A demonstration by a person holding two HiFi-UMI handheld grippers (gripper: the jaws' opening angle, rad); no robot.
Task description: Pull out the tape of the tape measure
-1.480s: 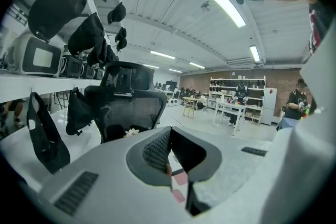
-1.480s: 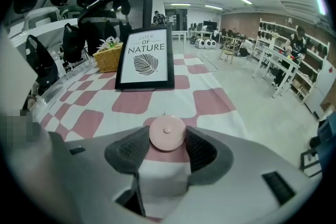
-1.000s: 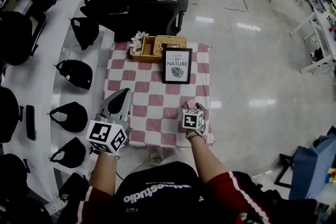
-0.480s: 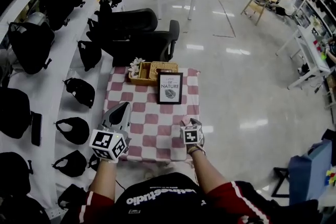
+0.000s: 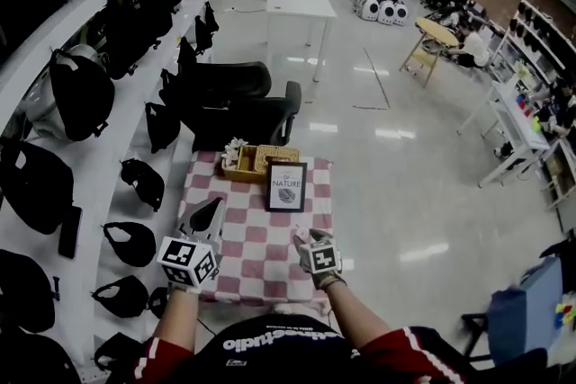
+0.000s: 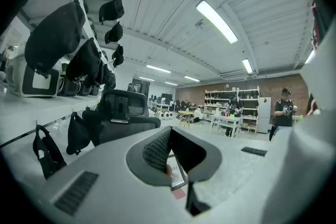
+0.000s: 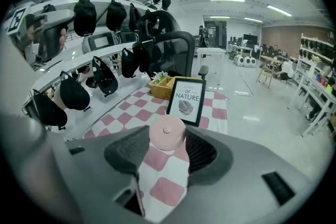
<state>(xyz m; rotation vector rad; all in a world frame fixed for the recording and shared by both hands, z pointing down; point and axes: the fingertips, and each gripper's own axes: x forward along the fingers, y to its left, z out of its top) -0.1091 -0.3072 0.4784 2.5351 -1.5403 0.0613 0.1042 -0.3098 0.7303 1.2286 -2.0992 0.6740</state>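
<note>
The task is only getting started. The right hand-held gripper point(image 7: 167, 140) is pinching the tape measure point(image 7: 168, 131), a small round pink case, between its two pads and holding it over the near edge of the checked desk point(image 5: 256, 234), in front of the framed print point(image 5: 287, 186). So the case is secured, and that looks like the only part done.

No strip of tape is showing out of the case in either gripper view, and the pull tab cannot be made out. The left hand-held gripper point(image 6: 176, 161) is hovering beside the right one with its jaws spread and nothing between them; only the framed print is showing through the gap.

What seems to be left is nearly everything: the left hand-held gripper is yet to reach the tape's end, close on it and draw it away from the case.
</note>
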